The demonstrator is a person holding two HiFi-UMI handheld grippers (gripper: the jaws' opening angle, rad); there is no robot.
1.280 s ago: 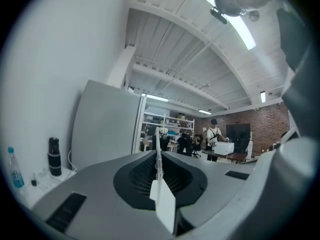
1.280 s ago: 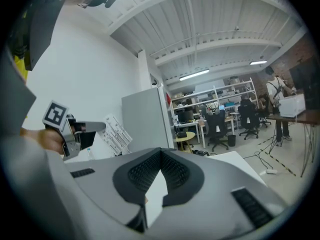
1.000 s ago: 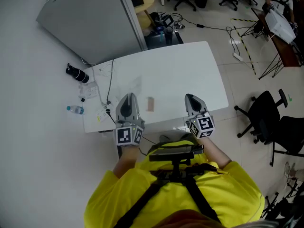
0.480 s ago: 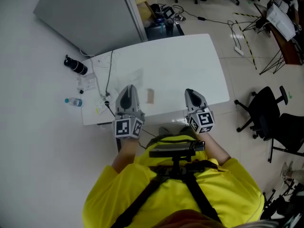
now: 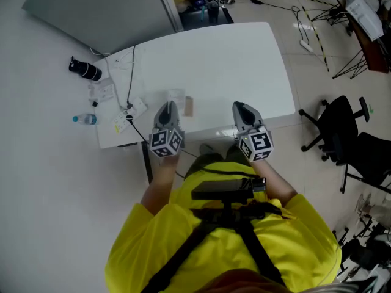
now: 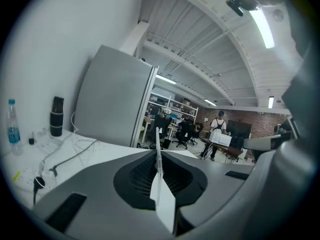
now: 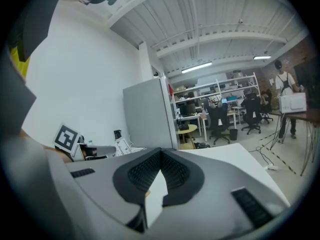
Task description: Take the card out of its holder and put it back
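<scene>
card holder (image 5: 188,105), as far as it can be read, is the small brownish rectangle lying flat on the white tabletop (image 5: 232,54) near its 6 o'clock edge, close to the person. a paler, clearish piece (image 5: 176,95) sits just beside it at about 10 o'clock. it is too small to tell whether the card is inside the holder.

the left tool (image 5: 167,105) hovers over the near edge with the holder just off its tip at about 1 o'clock. its own view shows the jaws pressed together along a thin line, with nothing between them (image 6: 158,149). the right tool (image 5: 240,106) is well apart from the holder, which lies toward its 9 o'clock. its jaws also meet at the tip and hold nothing (image 7: 160,156).

by my reading the task has not started; neither tool has touched the holder.

risks from here:
- both tools are closed, so coming down like this would only push the flat holder along the slick tabletop, maybe off the near edge.
- a thin card lying flat gives the jaws little to bite, so a jaw tip may slip over it or pinch the card and holder together.
- unless one tool pins the holder, pulling the card would likely drag the whole thing along.
- the cable (image 5: 130,78) and plug at 9 o'clock of the left tool could catch it on a wide swing.
</scene>
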